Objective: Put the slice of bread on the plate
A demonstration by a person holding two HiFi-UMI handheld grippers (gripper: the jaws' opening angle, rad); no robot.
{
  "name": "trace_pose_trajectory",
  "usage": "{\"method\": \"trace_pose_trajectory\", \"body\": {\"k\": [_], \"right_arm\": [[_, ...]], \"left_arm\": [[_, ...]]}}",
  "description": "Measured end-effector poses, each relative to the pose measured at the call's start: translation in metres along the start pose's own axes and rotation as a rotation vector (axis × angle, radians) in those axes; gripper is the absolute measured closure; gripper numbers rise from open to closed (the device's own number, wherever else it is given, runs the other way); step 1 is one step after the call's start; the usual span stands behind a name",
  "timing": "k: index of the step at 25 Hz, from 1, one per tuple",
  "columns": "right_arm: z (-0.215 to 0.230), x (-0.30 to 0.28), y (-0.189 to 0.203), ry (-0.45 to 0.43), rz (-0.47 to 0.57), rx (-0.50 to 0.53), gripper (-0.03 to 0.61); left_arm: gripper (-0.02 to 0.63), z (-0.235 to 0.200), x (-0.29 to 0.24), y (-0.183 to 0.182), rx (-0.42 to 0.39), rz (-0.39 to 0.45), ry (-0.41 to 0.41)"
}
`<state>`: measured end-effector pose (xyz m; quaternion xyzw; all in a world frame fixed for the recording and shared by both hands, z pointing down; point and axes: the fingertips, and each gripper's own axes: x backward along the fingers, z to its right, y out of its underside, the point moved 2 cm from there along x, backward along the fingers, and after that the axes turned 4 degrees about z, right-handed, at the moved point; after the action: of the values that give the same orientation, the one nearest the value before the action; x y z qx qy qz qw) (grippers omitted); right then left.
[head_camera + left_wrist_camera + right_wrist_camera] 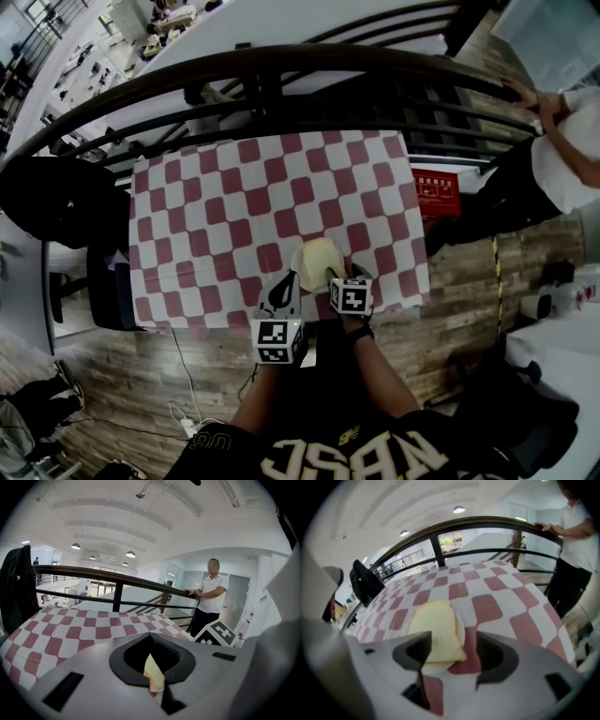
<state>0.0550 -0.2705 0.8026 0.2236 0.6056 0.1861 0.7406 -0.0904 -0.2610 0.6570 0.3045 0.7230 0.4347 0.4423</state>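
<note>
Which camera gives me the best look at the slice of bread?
The right gripper view: the slice of bread lies flat on the plate, close up and nearly whole. The head view shows it small and far below. The left gripper view shows only a pale sliver of it.

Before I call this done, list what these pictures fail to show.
Plate: in the head view the slice of bread covers it; the right gripper view shows only a rim.
Bread's near edge: in the head view the left gripper and right gripper overlap it.
Left gripper view: its closed jaws block the table; only a pale sliver shows, too little to name.
</note>
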Motion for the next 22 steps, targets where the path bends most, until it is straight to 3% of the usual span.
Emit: {"method": "trace_pose_trajectory", "body": {"k": [7, 13, 17, 22], "right_arm": [[0.005, 0.033, -0.040, -0.058, 0.170, 0.030, 0.278], [-0.017, 0.092, -0.101, -0.139, 0.405, 0.166, 0.284], [-0.036, 0.137, -0.129, -0.178, 0.541, 0.224, 0.337], [-0.062, 0.186, -0.154, -0.213, 0.696, 0.218, 0.443]], "left_arm": [[0.595, 0.006, -0.002, -0.015, 0.030, 0.018, 0.000], [0.595, 0.004, -0.005, -0.059, -0.008, 0.111, -0.004], [0.595, 0.011, -0.001, -0.090, -0.044, 0.180, 0.005], [0.595, 0.019, 0.008, -0.123, -0.078, 0.267, 0.024]]}}
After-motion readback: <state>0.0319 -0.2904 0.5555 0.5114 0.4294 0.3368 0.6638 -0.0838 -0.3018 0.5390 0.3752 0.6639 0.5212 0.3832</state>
